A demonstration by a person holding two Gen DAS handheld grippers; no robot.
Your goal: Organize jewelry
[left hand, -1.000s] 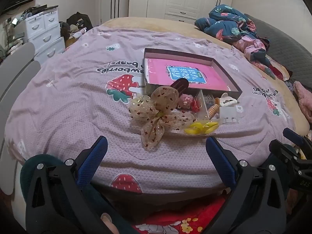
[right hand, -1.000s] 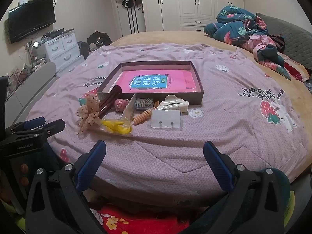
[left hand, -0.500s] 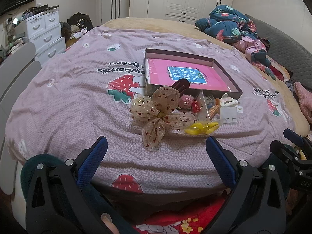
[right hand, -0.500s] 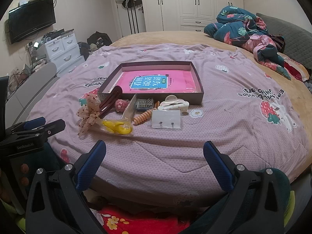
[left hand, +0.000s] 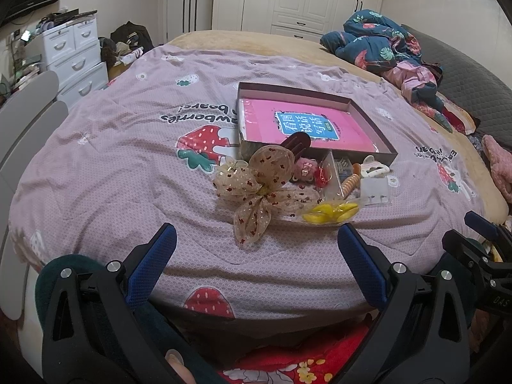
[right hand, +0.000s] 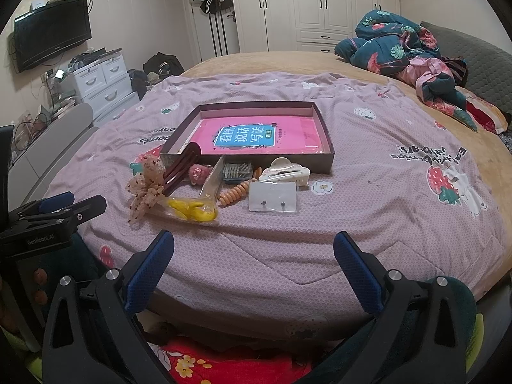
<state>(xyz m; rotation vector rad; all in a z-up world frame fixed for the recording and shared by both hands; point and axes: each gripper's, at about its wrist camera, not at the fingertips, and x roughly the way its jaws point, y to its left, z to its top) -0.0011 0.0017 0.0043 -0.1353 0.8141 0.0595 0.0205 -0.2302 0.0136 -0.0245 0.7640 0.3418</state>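
A shallow dark box (left hand: 371,121) (right hand: 324,142) with a pink book inside lies on the bed. In front of it sits a heap of accessories: a beige dotted bow (left hand: 259,188) (right hand: 145,187), a dark red hair clip (right hand: 180,166), a pink fuzzy clip (left hand: 305,169), yellow clips in a clear bag (left hand: 331,212) (right hand: 192,209), an orange spiral tie (right hand: 233,193), a white claw clip (right hand: 284,172) and an earring card (right hand: 272,196). My left gripper (left hand: 256,256) and right gripper (right hand: 252,256) both hover open at the bed's near edge, holding nothing.
The bed carries a lilac strawberry quilt (right hand: 384,192). Crumpled bedding (right hand: 400,54) lies at the back right. White drawers (right hand: 102,86) and a wall television (right hand: 52,33) stand at the left, wardrobes behind. A red floral cloth (left hand: 288,364) shows below the grippers.
Both views have shifted only slightly; the objects on the bed lie as before and both grippers stay open.
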